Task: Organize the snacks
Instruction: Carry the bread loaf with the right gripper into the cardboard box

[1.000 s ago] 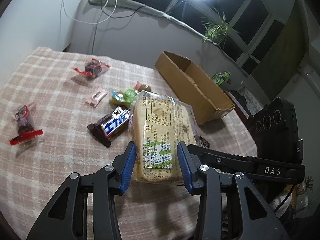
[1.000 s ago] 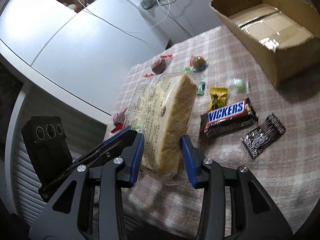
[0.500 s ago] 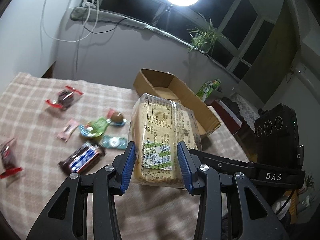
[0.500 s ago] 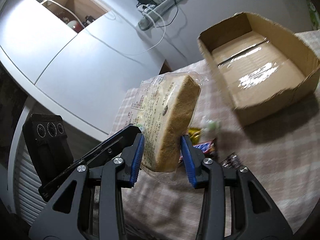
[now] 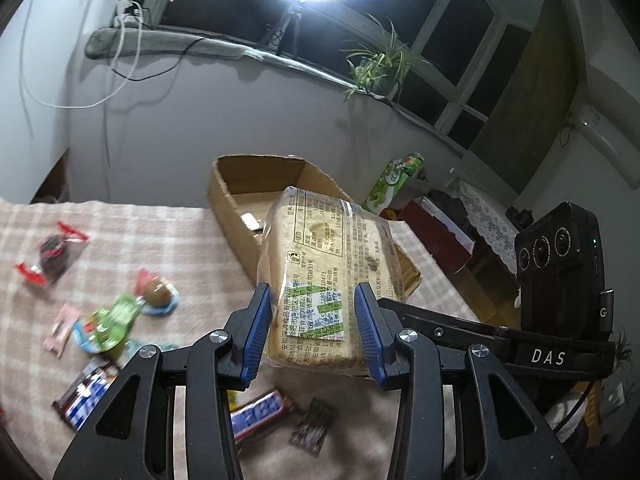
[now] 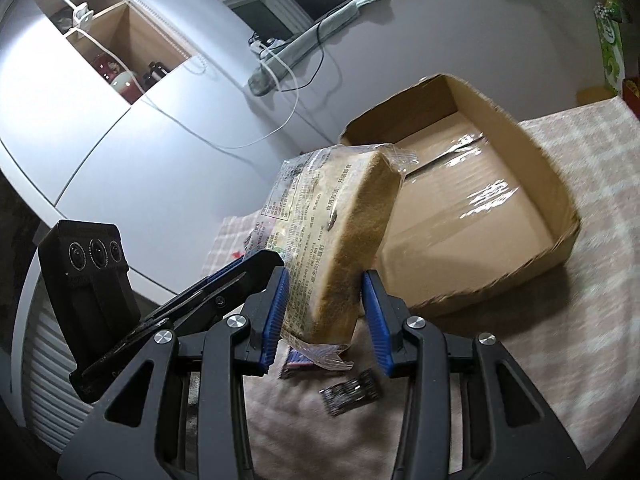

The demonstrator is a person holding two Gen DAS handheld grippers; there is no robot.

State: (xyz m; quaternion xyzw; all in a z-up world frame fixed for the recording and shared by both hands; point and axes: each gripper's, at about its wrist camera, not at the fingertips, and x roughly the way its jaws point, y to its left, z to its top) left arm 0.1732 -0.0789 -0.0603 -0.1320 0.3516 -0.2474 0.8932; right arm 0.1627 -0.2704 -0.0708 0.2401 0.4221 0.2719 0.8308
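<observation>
A wrapped loaf of sliced bread (image 5: 324, 264) hangs in the air, gripped from two sides. My left gripper (image 5: 310, 320) is shut on its near end. My right gripper (image 6: 324, 300) is shut on the bread (image 6: 332, 220) as well, pads pressing on both faces. The loaf hovers just in front of an open cardboard box (image 5: 224, 184), whose inside (image 6: 480, 200) holds nothing that I can see. Below on the checked cloth lie two Snickers bars (image 5: 260, 408) (image 5: 86, 392) and a small dark packet (image 5: 314, 426).
Loose sweets lie left of the box: a red-wrapped dark one (image 5: 54, 252), a pink one (image 5: 60, 328), a green packet (image 5: 112, 320), a brown ball (image 5: 154, 292). A green carton (image 5: 394, 184) and a dark red box (image 5: 436, 232) stand beyond the table's right edge.
Both grippers have carried the loaf up and toward the cardboard box, which now fills more of both views. The snacks on the cloth have dropped behind and below.
</observation>
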